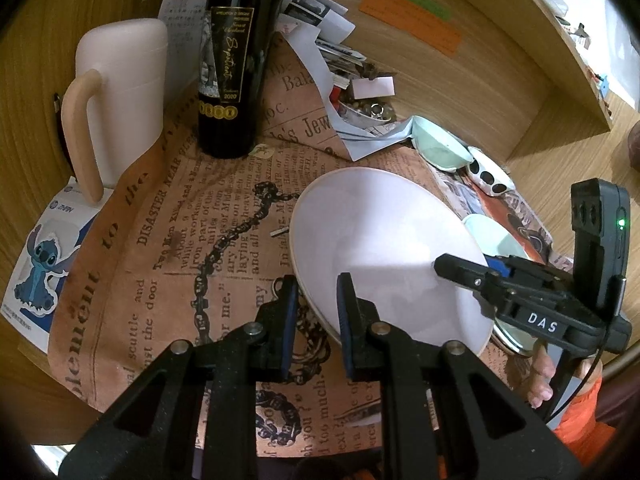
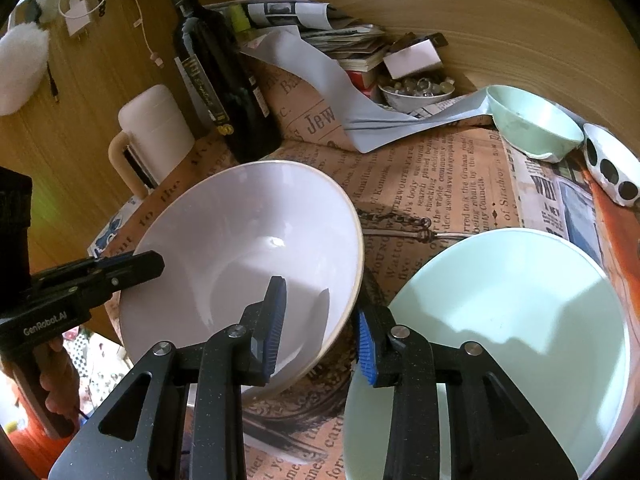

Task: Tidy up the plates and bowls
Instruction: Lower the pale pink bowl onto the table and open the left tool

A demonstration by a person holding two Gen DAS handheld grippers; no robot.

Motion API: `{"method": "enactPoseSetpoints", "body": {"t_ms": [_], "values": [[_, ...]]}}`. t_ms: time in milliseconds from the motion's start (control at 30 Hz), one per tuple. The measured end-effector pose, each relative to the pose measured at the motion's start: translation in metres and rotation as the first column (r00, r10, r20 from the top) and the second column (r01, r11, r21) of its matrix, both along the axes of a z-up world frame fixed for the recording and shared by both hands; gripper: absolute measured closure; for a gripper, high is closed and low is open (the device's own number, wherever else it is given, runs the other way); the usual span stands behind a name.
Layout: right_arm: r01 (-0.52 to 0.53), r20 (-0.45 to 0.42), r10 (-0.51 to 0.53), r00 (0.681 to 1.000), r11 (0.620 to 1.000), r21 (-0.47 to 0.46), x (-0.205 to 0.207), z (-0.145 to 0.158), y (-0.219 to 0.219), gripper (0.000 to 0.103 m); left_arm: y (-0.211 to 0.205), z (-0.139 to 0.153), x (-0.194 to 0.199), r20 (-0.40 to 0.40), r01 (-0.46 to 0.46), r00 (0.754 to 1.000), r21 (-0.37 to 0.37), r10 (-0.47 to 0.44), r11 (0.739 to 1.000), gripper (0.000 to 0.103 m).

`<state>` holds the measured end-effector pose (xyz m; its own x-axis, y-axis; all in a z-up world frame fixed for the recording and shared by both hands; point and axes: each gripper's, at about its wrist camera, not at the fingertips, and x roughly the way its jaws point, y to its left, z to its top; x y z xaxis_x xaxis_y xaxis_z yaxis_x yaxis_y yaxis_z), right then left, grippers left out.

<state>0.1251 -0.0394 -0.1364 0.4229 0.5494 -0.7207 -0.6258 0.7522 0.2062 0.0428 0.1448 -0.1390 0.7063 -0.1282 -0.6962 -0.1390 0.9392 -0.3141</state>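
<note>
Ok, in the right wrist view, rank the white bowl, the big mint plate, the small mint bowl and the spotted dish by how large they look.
1. white bowl and big mint plate: alike, both near the camera, so unranked
2. small mint bowl
3. spotted dish, partly cut off at the edge

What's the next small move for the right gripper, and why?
Probably ease the right gripper off the white bowl: its jaws straddle the rim with a visible gap, while the left gripper looks clamped on the opposite rim.
</note>
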Motion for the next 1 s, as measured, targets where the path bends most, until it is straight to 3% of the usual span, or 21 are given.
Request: {"method": "enactPoseSetpoints", "body": {"t_ms": [167, 433, 600, 767, 1000], "values": [[0.026, 0.064, -0.028, 0.998, 0.999, 0.036, -0.003, 0.017, -0.011, 0.061, -0.007, 0.012, -0.001, 0.024, -0.012, 1.0, 0.082, 0.01, 0.997, 0.084], [0.118, 0.178, -0.131, 0.975, 0.99, 0.082, -0.001, 0.054, -0.061, 0.052, -0.016, 0.06, -0.011, 0.183, -0.047, 0.983, 0.129, 0.023, 0.991, 0.058], [0.217, 0.221, -0.231, 0.948, 0.972, 0.088, 0.014, 0.07, -0.102, 0.051, -0.03, 0.083, -0.008, 0.251, -0.053, 0.968, 0.141, 0.016, 0.989, 0.04], [0.318, 0.217, -0.333, 0.918, 0.943, 0.102, 0.038, 0.074, -0.146, 0.051, -0.045, 0.091, 0.008, 0.266, -0.049, 0.964, 0.141, 0.01, 0.989, 0.03], [0.489, 0.246, -0.483, 0.84, 0.871, 0.04, 0.088, 0.064, -0.194, 0.051, -0.07, 0.096, 0.044, 0.263, -0.018, 0.965, 0.135, -0.019, 0.991, 0.029]]}}
